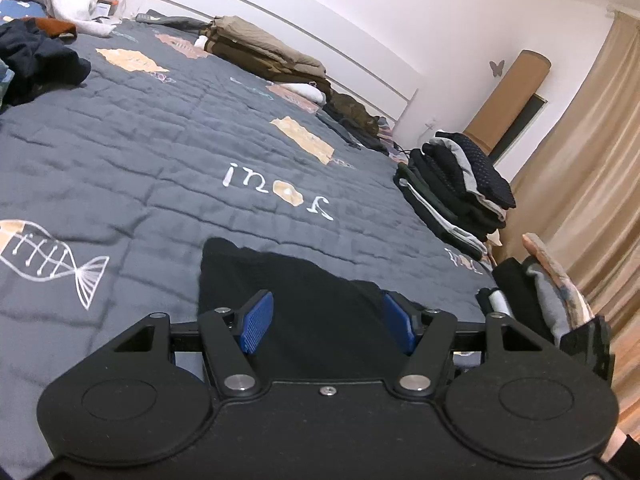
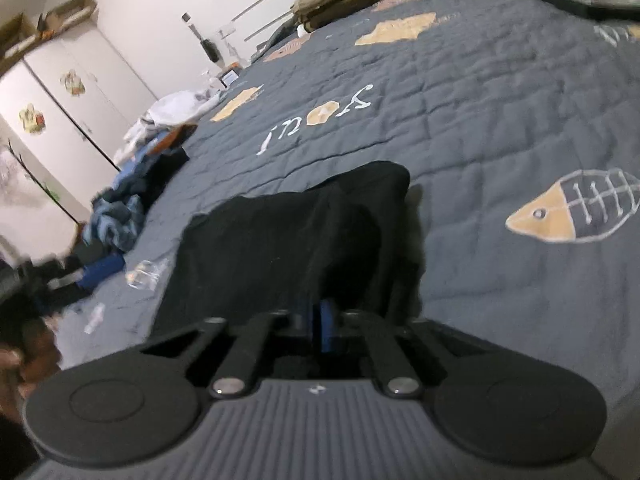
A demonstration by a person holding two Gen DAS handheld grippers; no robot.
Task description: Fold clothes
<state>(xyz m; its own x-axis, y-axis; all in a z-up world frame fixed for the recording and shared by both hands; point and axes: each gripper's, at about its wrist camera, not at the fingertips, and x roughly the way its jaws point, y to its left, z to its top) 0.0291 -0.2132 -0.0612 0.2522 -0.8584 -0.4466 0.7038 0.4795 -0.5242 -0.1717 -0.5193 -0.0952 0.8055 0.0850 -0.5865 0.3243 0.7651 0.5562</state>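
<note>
One black garment [image 2: 288, 240] lies on the bed quilt [image 2: 500, 128].

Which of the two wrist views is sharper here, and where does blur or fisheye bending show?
Left wrist view: sharper; quilt stitching and folded stack crisp, headboard lines bowed by the fisheye. Right wrist view: softer overall, smeared at the left edge around the blue clothes pile; black garment shows little detail.

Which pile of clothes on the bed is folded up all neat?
The dark stack of clothes at the bed's edge is neat; the pile beside the white heap is crumpled.
</note>
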